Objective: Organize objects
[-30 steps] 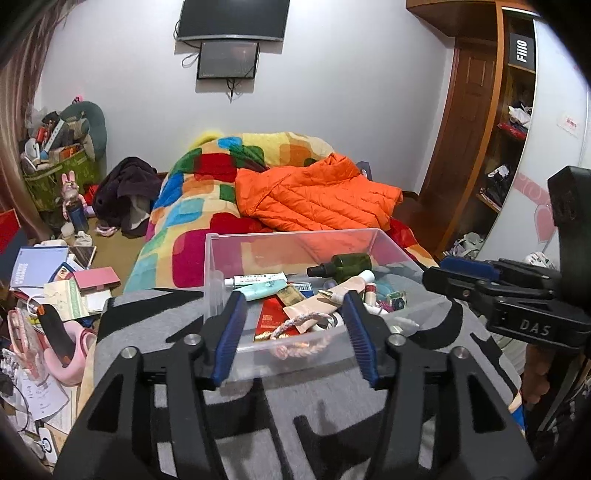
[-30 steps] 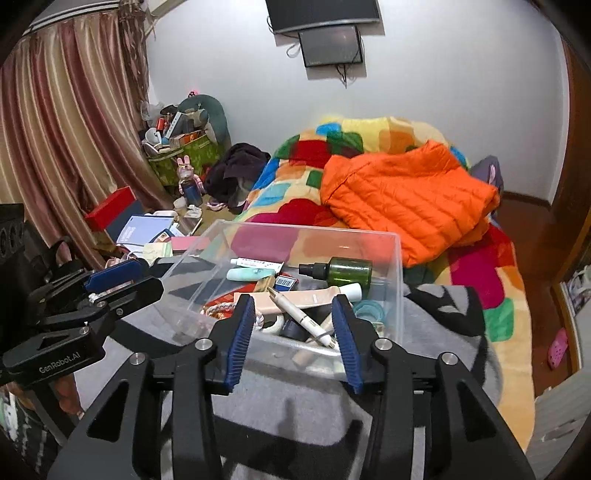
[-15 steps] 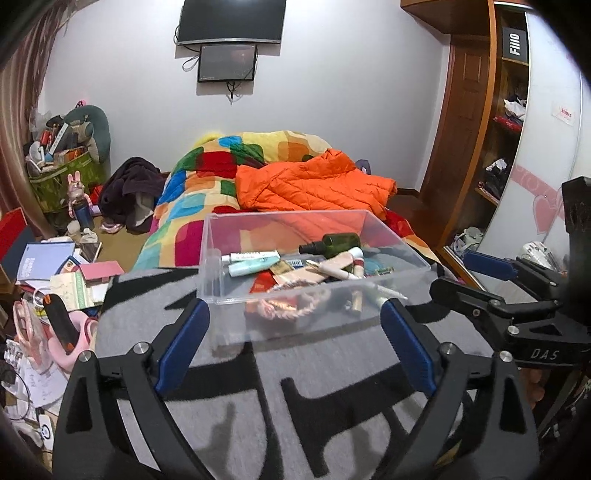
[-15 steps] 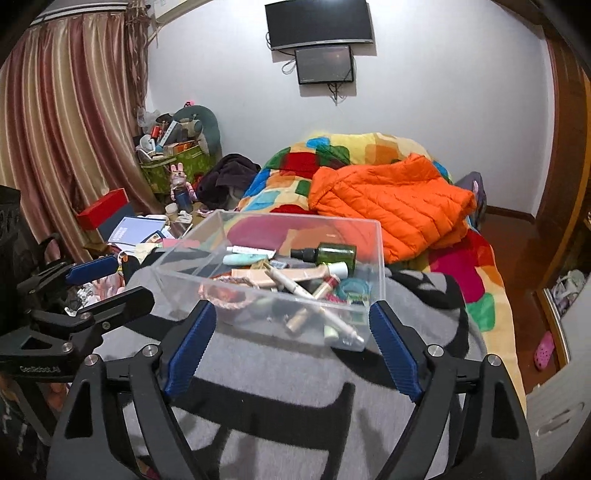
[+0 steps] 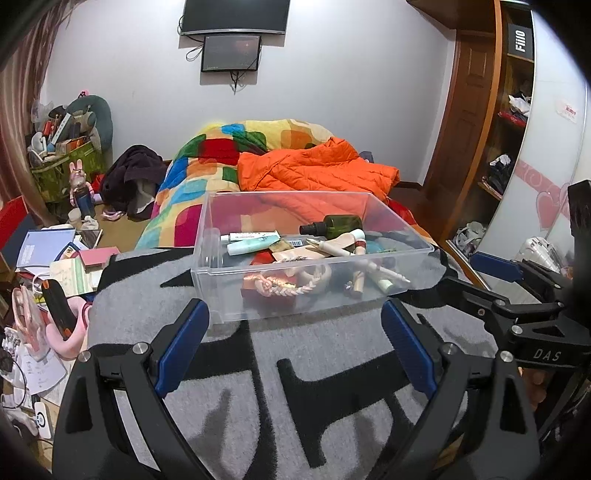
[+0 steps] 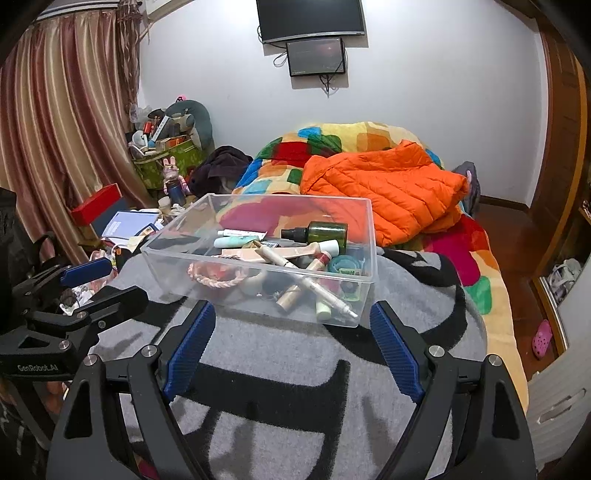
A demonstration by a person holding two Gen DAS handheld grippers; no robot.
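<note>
Both grippers, L [image 5: 293,345] & R [image 6: 291,345], jaws wide, nr clear bin [image 5: 295,299]

Home bedroom, lived-in and messy. A bed [image 6: 476,266] with a patchwork-colour quilt [image 5: 221,162] and an orange puffer jacket [image 6: 388,184] on it, a wall-mounted TV [image 5: 234,16], striped curtains [image 6: 62,129], a wooden wardrobe with open shelves [image 5: 513,122]. Floor beside the bed is cluttered: an overfull green basket [image 6: 162,155], papers and boxes [image 5: 51,251], a pink slipper [image 6: 542,338].
</note>
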